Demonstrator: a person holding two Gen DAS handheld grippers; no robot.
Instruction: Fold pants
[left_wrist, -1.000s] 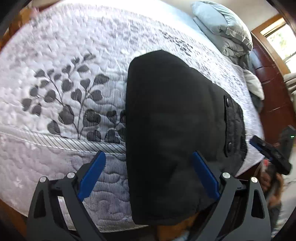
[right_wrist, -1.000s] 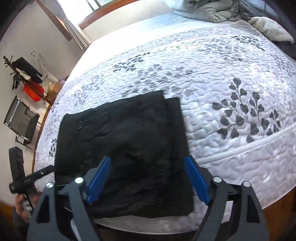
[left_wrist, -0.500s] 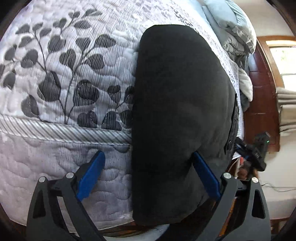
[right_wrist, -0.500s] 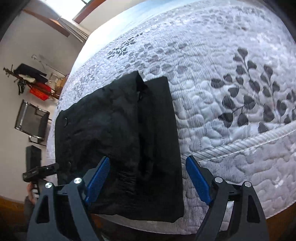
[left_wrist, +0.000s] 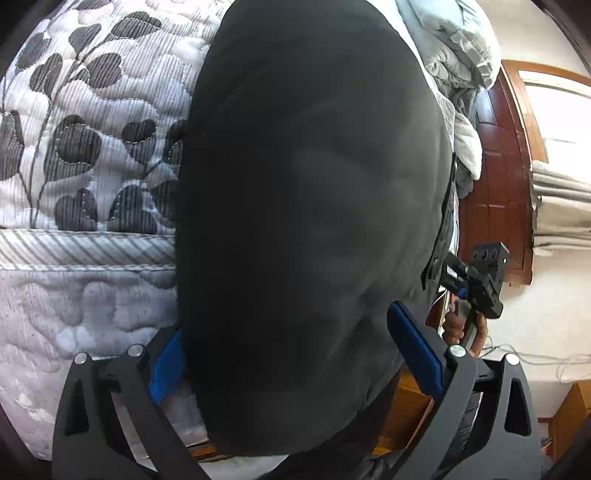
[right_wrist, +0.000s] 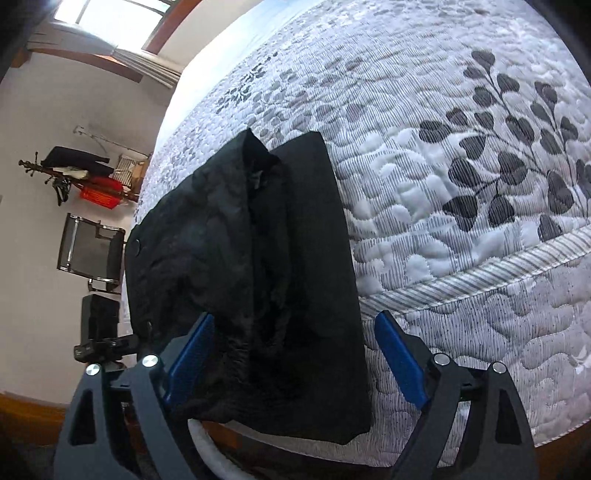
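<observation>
The black pants lie folded on the quilted bed, their near end hanging over the mattress edge. In the left wrist view my left gripper is open, its blue fingers on either side of the hanging end. In the right wrist view the pants show a rumpled upper layer with a button on the left and a flat layer on the right. My right gripper is open around the near edge of the pants. Each gripper shows in the other's view: the right one, the left one.
The white mattress with grey leaf print spreads to the right of the pants. A grey duvet lies at the bed's far end by a dark wood door. A black chair and a clothes rack stand by the wall.
Both grippers have moved down and closer to the hanging near edge of the pants, which now fills more of each view. The jaws stay open.
</observation>
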